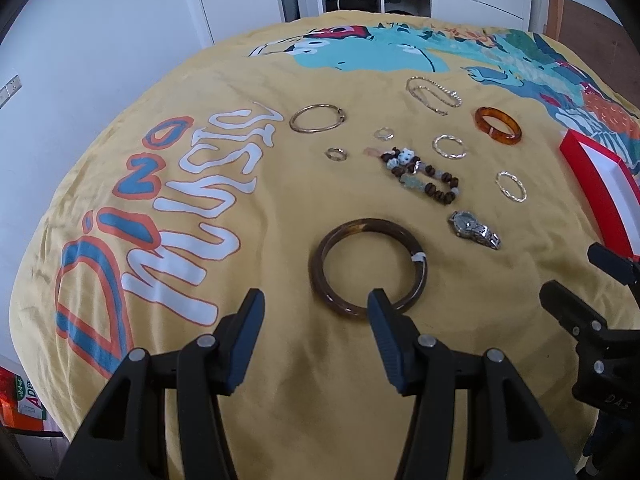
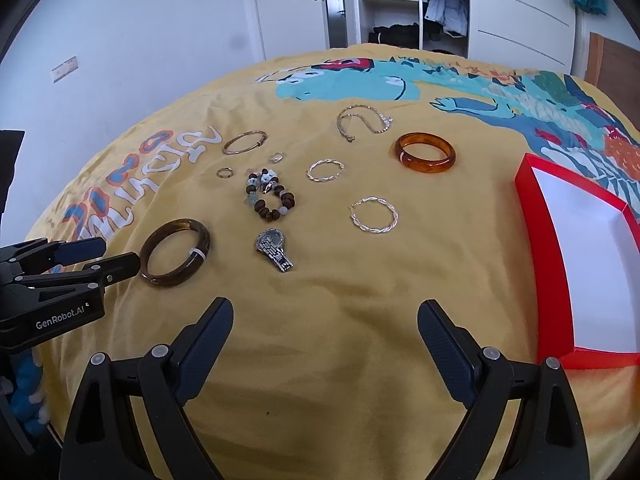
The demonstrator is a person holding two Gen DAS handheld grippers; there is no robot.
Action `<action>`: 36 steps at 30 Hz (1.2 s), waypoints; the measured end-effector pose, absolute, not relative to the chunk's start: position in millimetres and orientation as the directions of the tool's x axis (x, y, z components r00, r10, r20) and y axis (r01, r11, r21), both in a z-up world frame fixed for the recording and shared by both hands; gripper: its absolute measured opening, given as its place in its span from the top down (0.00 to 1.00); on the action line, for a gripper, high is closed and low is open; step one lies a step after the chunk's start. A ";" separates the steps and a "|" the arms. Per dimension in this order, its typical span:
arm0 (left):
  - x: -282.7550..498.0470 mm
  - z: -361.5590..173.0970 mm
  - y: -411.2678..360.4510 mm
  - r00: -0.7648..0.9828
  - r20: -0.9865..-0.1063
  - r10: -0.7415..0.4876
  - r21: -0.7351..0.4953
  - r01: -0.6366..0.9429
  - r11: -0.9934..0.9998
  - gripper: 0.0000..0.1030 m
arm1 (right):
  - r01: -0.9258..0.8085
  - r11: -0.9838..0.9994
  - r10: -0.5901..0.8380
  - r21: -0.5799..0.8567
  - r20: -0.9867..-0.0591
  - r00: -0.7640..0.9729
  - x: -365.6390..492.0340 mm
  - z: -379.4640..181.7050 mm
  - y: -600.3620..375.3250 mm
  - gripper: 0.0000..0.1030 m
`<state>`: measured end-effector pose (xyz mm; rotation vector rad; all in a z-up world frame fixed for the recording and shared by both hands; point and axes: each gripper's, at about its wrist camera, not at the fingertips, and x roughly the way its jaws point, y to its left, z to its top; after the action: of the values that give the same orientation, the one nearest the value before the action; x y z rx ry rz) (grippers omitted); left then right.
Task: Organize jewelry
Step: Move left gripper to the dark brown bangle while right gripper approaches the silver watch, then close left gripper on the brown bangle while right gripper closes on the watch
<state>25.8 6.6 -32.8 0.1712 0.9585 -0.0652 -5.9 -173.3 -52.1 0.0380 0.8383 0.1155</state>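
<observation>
Yellow bedspread (image 2: 320,300): my left claw (image 1: 316,300) apart by dark bangle (image 1: 368,268); right claw (image 2: 325,312) apart; red box (image 2: 540,216) right.

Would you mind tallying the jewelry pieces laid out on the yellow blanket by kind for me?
Bangles: 3 (dark brown bangle, amber bangle, thin gold bangle)
Twisted silver hoops: 2 ()
Small rings: 2 ()
Beaded bracelet: 1
Chain: 1
Watch: 1
Total: 10
</observation>
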 end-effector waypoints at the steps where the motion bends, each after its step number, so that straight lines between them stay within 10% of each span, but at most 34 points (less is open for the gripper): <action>1: 26.9 -32.7 6.2 0.573 -0.819 0.024 0.122 0.132 0.984 0.50 | -0.086 0.993 0.117 0.080 -0.741 0.661 -5.4 -52.6 -173.8 0.10; 36: 62.6 -31.7 28.0 0.568 -0.823 -0.017 0.043 0.093 0.995 0.50 | -0.188 0.972 0.227 0.139 -0.749 0.622 30.7 -61.2 -159.9 0.27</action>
<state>62.6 28.0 -31.7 0.0853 0.9652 -0.0650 30.7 -159.9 -61.2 0.0490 0.8677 0.2386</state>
